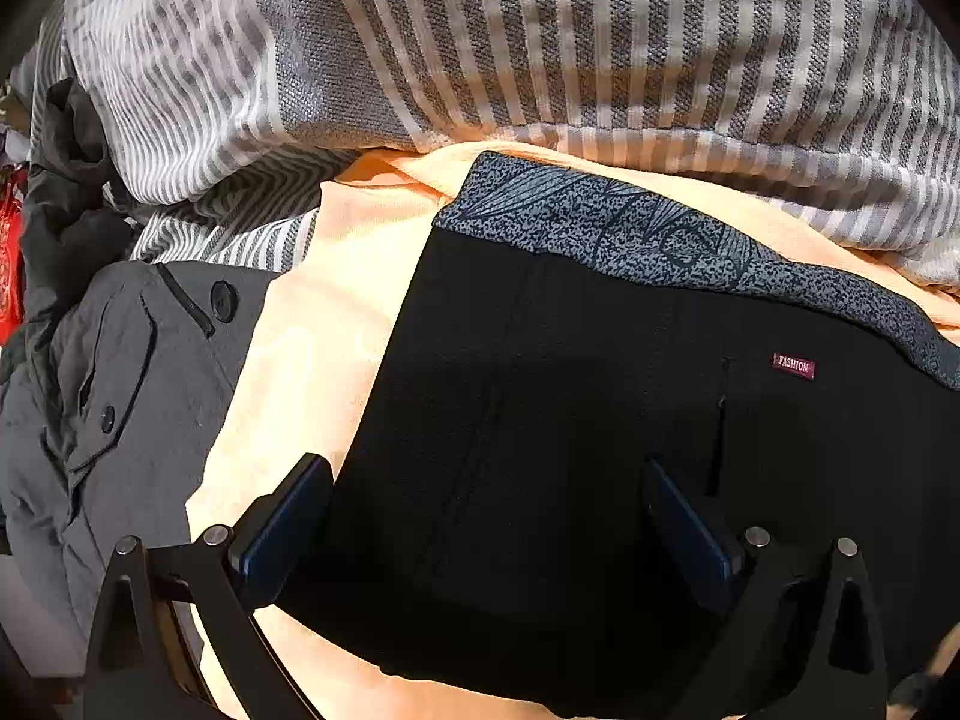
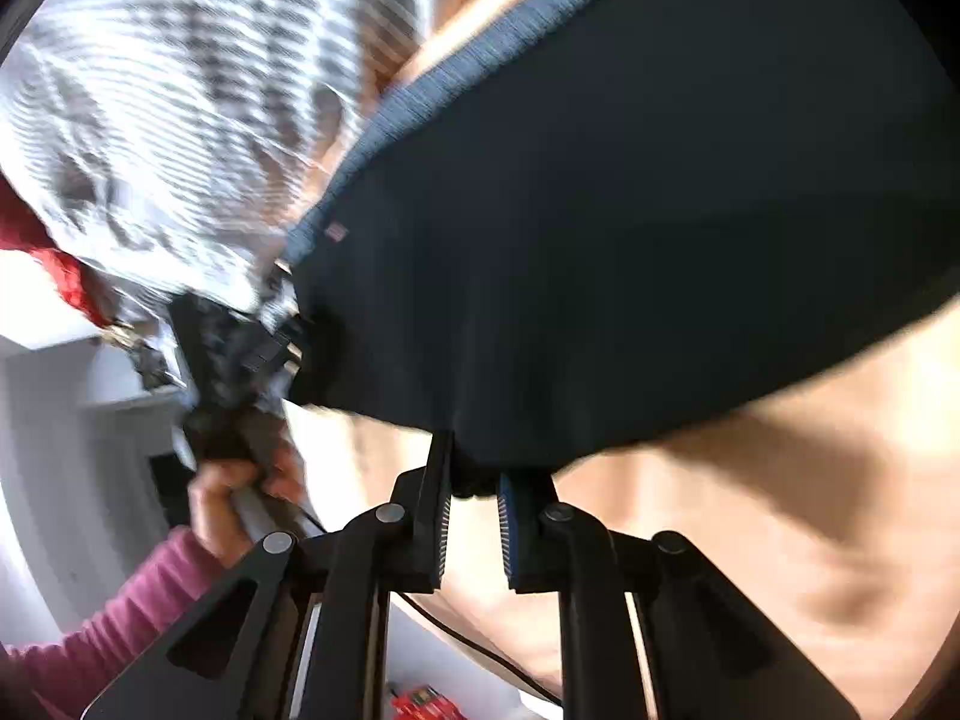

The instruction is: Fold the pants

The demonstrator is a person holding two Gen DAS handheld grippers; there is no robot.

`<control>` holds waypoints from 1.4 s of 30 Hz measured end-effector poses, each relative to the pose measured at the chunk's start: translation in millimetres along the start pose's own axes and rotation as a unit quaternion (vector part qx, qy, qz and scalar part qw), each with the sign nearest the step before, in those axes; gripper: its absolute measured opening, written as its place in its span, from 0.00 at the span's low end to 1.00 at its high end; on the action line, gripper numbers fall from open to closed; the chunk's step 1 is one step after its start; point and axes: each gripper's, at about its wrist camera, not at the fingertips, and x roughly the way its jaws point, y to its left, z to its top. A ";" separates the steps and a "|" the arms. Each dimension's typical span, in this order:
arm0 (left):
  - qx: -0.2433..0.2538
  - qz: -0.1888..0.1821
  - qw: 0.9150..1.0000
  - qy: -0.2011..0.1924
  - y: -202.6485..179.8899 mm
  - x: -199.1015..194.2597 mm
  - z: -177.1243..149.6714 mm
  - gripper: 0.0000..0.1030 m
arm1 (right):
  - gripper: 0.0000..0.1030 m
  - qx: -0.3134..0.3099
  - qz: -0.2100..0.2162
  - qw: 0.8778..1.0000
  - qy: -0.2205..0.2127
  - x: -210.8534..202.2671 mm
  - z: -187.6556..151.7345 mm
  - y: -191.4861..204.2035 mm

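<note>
Black pants with a speckled grey-blue waistband and a small red "FASHION" label lie flat on a peach cloth. My left gripper is open just above the pants, one finger at their left edge, the other over the middle. In the blurred right wrist view, my right gripper is shut on the lower edge of the pants and holds that edge lifted off the peach cloth.
A grey-and-white striped blanket is bunched behind the pants. Grey buttoned trousers and dark clothes lie to the left. The left hand in a pink sleeve holding the other gripper shows in the right wrist view.
</note>
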 end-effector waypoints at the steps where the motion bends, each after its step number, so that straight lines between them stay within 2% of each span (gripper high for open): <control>1: 0.003 0.006 1.000 0.002 -2.1 -2.8 0.6 1.00 | 0.11 0.005 -0.017 1.000 0.015 4.3 -3.2 -4.6; 3: 0.030 0.008 1.000 0.002 -12.0 -13.2 -0.1 1.00 | 0.12 -0.013 -0.034 0.998 0.044 5.8 -12.9 -2.4; 5: 0.063 -0.004 0.998 -0.015 -25.8 -30.5 -5.6 1.00 | 0.12 -0.053 -0.064 0.995 0.046 -3.6 -19.8 6.2; 8: 0.114 -0.050 0.992 -0.033 -60.7 -63.0 -23.5 1.00 | 0.12 -0.087 -0.112 0.990 0.011 -32.8 -15.5 13.1; 10: 0.148 -0.088 0.984 -0.039 -92.8 -81.1 -38.9 1.00 | 0.12 -0.095 -0.145 0.984 -0.024 -54.0 -1.8 14.3; 13: 0.183 -0.132 0.974 -0.026 -142.3 -89.4 -59.9 1.00 | 0.12 -0.091 -0.173 0.978 -0.072 -80.3 24.4 11.1; 16: 0.204 -0.122 0.971 -0.015 -180.5 -79.5 -78.4 1.00 | 0.13 -0.076 -0.199 0.972 -0.102 -96.9 49.3 1.0; 17: 0.207 -0.116 0.971 -0.006 -188.0 -71.7 -84.8 1.00 | 0.18 -0.073 -0.207 0.970 -0.108 -100.4 55.2 -5.1; 18: 0.209 -0.107 0.972 0.005 -191.7 -64.3 -90.0 1.00 | 0.28 -0.066 -0.219 0.967 -0.108 -101.2 61.4 -14.5; 19: 0.212 -0.093 0.973 0.017 -193.2 -54.8 -96.3 1.00 | 0.30 -0.056 -0.229 0.966 -0.104 -100.2 66.2 -22.1; 21: 0.215 -0.094 0.972 -0.004 -190.2 -56.5 -104.6 1.00 | 0.29 -0.033 -0.197 0.974 -0.107 -105.1 66.8 -37.9; 22: 0.218 -0.090 0.972 -0.001 -190.6 -58.0 -105.7 1.00 | 0.29 -0.022 -0.186 0.976 -0.110 -111.2 65.9 -41.0; 25: 0.198 -0.086 0.976 0.025 -189.2 -63.1 -101.6 1.00 | 0.32 -0.021 -0.191 0.974 -0.118 -126.5 55.9 -40.5; 29: 0.170 -0.082 0.981 0.041 -191.7 -80.3 -97.6 1.00 | 0.55 -0.011 -0.177 0.978 -0.110 -140.2 34.2 -39.0; 32: 0.168 -0.093 0.981 0.038 -204.3 -100.6 -101.4 1.00 | 0.58 -0.002 -0.178 0.979 -0.101 -153.2 12.9 -47.0; 36: 0.179 -0.111 0.977 0.043 -236.1 -123.4 -108.0 1.00 | 0.60 0.033 -0.178 0.979 -0.097 -173.5 -6.4 -73.6; 42: 0.230 -0.139 0.962 0.042 -305.9 -152.2 -124.6 1.00 | 0.61 0.086 -0.173 0.973 -0.124 -215.9 -19.5 -113.9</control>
